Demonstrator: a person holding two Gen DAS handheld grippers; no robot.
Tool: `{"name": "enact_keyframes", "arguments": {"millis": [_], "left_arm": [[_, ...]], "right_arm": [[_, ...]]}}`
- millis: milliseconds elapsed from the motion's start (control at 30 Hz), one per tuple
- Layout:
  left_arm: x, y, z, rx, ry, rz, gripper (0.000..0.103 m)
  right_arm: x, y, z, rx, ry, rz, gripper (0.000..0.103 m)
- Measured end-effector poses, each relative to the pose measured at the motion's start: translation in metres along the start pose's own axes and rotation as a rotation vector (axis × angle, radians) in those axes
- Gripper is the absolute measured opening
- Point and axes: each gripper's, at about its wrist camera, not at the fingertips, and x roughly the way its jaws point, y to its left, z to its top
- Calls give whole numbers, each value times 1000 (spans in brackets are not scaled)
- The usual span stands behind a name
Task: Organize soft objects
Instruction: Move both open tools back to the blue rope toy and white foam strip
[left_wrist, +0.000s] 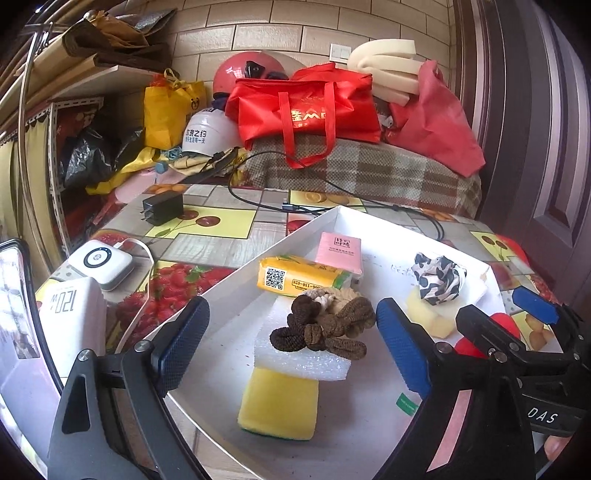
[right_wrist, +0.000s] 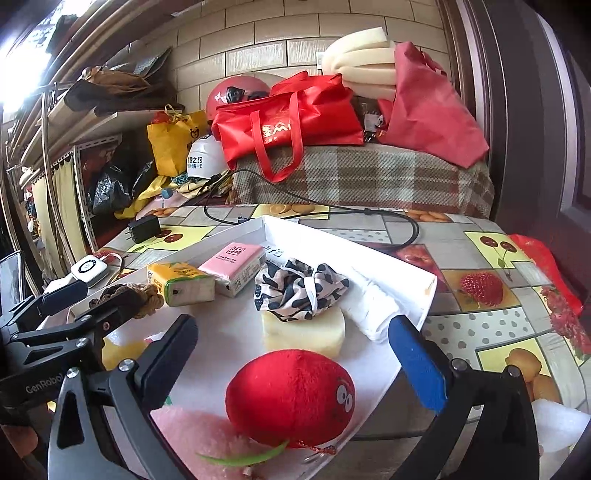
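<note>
A white tray (left_wrist: 207, 295) holds soft things. In the left wrist view, brown hair ties (left_wrist: 325, 321) lie on a white foam piece (left_wrist: 295, 354) above a yellow sponge (left_wrist: 279, 406). My left gripper (left_wrist: 291, 347) is open around them, empty. A yellow tissue pack (left_wrist: 299, 277), a pink tissue pack (left_wrist: 338, 253) and a cow-print scrunchie (left_wrist: 439, 277) lie behind. In the right wrist view my right gripper (right_wrist: 295, 369) is open around a red plush (right_wrist: 291, 395) on a pink sponge (right_wrist: 199, 439). The scrunchie (right_wrist: 299, 288) sits on pale foam (right_wrist: 303, 336).
The tray sits on a fruit-print tablecloth (right_wrist: 480, 295). A black charger (left_wrist: 162, 208) with cable, a white puck device (left_wrist: 101, 264) and a white power bank (left_wrist: 70, 314) lie left. Red bags (left_wrist: 303, 107), helmets and foam crowd the back. White foam (right_wrist: 561, 424) lies at right.
</note>
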Motion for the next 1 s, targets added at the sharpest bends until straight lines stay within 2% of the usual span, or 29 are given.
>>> {"name": "enact_keyframes", "arguments": {"millis": [100,167,300,400,467,567,700,767,867,900,1000], "left_arm": [[-6,2,0,-9,-29,3,102],[-13,2,-1,-7,-62,-7,103],[-44,-10,-8,59,-220,-30,103],[-58,-22,-13,104,-253,-87,103],[-61,-30,-17,115,-220,-145,103],[-68,-52,-24,160,-165,-274,103],[-86,-92,-37,277,-144,-422,103],[-91,-118,-46,355,-94,-484,102],[-84,-164,-58,485,43,-573,102],[-76,-184,-63,528,108,-590,102],[-60,-217,-65,553,183,-604,102]], "right_arm": [[-8,1,-1,-6,-39,-10,103],[-18,1,-2,-6,-89,-18,103],[-46,-1,-10,-5,-173,-30,103],[-69,-14,-17,34,-211,-100,103],[-82,-32,-21,65,-213,-150,103],[-100,-74,-31,77,-170,-209,103],[-129,-150,-48,163,-128,-135,103],[-139,-178,-55,183,-87,-155,103],[-144,-209,-65,155,34,-157,103],[-145,-210,-67,134,47,-141,102],[-138,-203,-64,64,79,-97,91]]}}
